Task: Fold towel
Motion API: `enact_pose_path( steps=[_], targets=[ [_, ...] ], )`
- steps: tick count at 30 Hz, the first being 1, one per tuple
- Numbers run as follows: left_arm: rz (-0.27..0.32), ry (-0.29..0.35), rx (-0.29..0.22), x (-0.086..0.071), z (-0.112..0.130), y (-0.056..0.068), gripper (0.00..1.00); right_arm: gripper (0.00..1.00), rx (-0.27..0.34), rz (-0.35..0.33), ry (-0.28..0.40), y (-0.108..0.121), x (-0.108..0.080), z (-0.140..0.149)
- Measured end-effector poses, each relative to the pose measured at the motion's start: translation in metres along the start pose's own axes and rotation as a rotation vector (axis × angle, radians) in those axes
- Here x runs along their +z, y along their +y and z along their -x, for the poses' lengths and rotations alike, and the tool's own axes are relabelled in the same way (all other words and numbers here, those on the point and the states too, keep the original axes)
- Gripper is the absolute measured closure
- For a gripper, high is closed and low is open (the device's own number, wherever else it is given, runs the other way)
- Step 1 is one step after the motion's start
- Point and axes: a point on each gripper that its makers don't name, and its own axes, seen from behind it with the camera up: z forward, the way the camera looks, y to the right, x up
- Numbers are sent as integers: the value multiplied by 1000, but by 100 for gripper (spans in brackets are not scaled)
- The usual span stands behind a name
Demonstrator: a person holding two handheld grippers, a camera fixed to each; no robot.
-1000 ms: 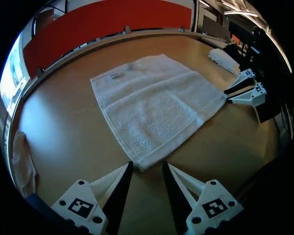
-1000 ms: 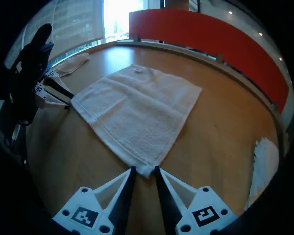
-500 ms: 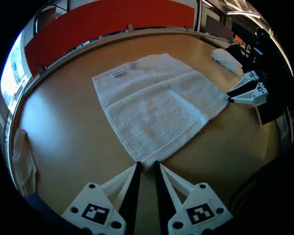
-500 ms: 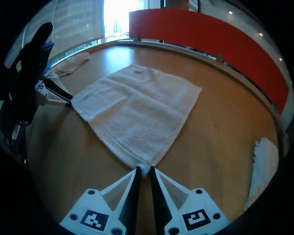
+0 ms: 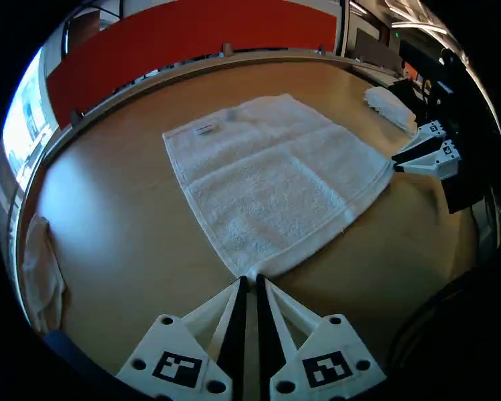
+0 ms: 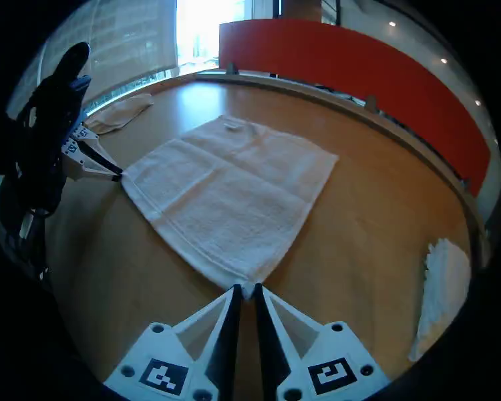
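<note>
The flat towel (image 5: pixel 270 174) has one corner pinched by left gripper (image 5: pixel 250 281), another by right gripper (image 6: pixel 247 289).

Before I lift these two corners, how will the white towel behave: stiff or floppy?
Probably floppy: the white towel lies flat and soft-piled, so its middle should sag between the left tongs and right tongs. Likely light, since it looks like a single thin layer. Its terry surface may drag rather than slide on the wooden table.

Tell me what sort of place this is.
Probably an office or meeting room: a large wooden table under the towel, a red partition behind it, and bright windows beyond.
</note>
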Motion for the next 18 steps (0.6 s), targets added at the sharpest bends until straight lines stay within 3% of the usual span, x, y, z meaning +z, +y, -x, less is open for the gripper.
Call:
enact_pose_path(
  steps=[8, 18],
  targets=[
    [7, 27, -21, -20, -14, 0, 90, 86, 13, -5, 43, -3, -17, -21],
    [17, 38, -55, -53, -29, 4, 90, 86, 26, -1, 102, -6, -54, -54]
  ],
)
